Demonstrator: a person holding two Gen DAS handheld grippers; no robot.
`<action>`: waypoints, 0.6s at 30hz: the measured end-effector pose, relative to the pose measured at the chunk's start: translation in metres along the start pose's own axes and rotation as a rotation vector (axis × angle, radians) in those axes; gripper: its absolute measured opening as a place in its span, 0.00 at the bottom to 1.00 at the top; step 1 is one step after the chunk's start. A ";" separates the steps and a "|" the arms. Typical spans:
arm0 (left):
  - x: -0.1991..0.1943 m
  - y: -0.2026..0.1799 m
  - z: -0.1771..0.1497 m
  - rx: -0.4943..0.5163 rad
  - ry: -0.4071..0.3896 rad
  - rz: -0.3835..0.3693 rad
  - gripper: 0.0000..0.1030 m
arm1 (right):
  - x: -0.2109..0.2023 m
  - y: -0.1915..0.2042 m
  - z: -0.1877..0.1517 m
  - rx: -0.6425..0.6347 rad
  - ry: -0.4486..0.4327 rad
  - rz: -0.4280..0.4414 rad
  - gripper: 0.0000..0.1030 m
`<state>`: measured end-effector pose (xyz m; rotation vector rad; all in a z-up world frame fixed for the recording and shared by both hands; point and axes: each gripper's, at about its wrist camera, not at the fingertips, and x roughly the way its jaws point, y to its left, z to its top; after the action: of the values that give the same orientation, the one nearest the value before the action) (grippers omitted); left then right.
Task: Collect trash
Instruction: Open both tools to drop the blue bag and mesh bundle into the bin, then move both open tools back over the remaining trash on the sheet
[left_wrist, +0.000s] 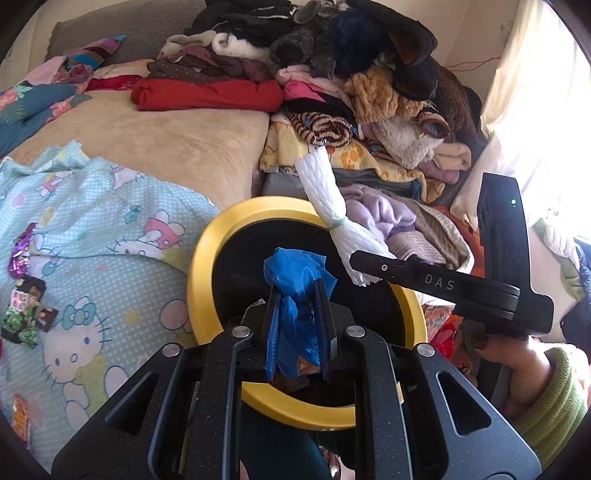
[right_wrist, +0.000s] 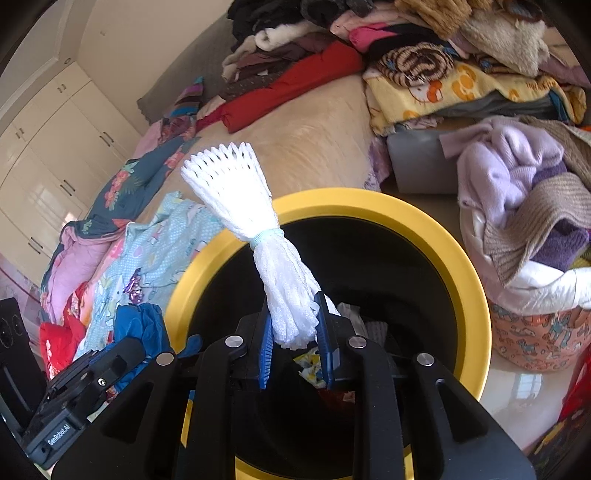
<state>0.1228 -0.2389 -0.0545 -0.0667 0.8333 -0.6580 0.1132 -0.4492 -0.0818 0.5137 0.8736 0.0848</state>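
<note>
My left gripper (left_wrist: 297, 291) is shut on a crumpled blue plastic bag (left_wrist: 295, 273) and holds it over the mouth of the yellow-rimmed black bin (left_wrist: 199, 273). My right gripper (right_wrist: 293, 308) is shut on a white foam net sleeve (right_wrist: 258, 218), tied with a pale band, above the same bin (right_wrist: 458, 251). The sleeve (left_wrist: 325, 192) and the right gripper (left_wrist: 354, 260) also show in the left wrist view. The left gripper with the blue bag (right_wrist: 138, 326) shows at lower left in the right wrist view. Some trash lies inside the bin.
Candy wrappers (left_wrist: 24, 291) lie on the Hello Kitty quilt (left_wrist: 110, 221) at left. A large heap of clothes (left_wrist: 332, 74) covers the bed behind the bin. A laundry basket (right_wrist: 532, 325) with sweaters stands right of the bin. White wardrobes (right_wrist: 44, 147) stand at far left.
</note>
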 end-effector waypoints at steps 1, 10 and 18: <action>0.003 -0.001 0.000 0.000 0.006 -0.001 0.11 | 0.001 -0.003 -0.001 0.010 0.002 0.000 0.21; 0.017 -0.004 0.001 0.005 0.026 0.011 0.20 | 0.001 -0.013 0.001 0.053 -0.009 -0.008 0.47; 0.005 -0.006 0.003 0.015 -0.031 0.062 0.76 | -0.008 -0.019 0.007 0.077 -0.067 -0.021 0.69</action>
<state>0.1238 -0.2465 -0.0540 -0.0368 0.7976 -0.6036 0.1108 -0.4702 -0.0815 0.5764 0.8189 0.0150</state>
